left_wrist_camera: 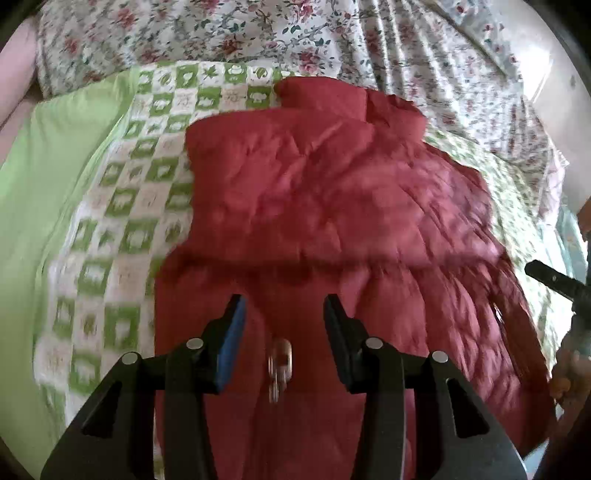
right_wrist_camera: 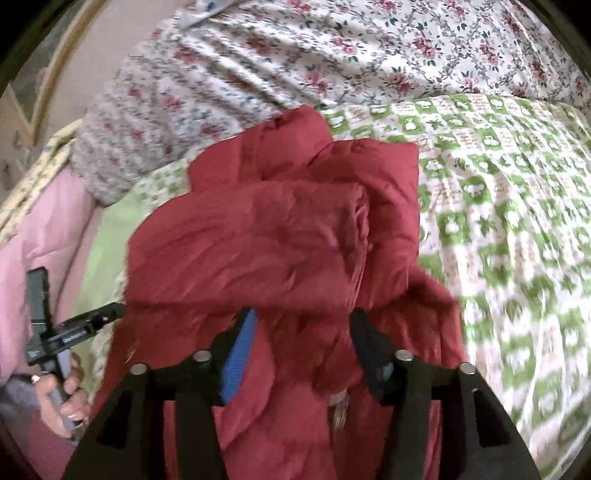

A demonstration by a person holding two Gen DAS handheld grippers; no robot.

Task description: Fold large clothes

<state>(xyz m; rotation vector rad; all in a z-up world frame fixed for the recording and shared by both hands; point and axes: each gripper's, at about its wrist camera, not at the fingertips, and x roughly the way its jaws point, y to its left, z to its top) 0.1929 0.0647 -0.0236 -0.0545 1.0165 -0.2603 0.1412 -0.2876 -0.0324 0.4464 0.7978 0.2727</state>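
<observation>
A red padded jacket [left_wrist_camera: 332, 206] lies on a bed, spread over a green-and-white checked cover [left_wrist_camera: 122, 221], with a rose-print quilt [left_wrist_camera: 258, 33] bunched along the far side. In the right wrist view the jacket [right_wrist_camera: 280, 236] is heaped, one thick layer folded over the rest. The left claw [left_wrist_camera: 282, 314] stands wide, jaws apart over the near red fabric and gripping nothing; a small metal zipper pull [left_wrist_camera: 279, 363] shows blurred between them. The right claw [right_wrist_camera: 301, 332] is also spread wide, with red cloth bulging up between its jaws but not pinched.

The jacket looks puffy, soft and light for its bulk, with a smooth shell that may slip in a shallow pinch. Its filling will likely spring back, so folds probably need pressing down. Good holds appear to be the hem edge and the seams by the zipper, where the layers are thinner.

The checked cover carries small printed characters, too blurred to read. No brand or label shows on the jacket.
</observation>
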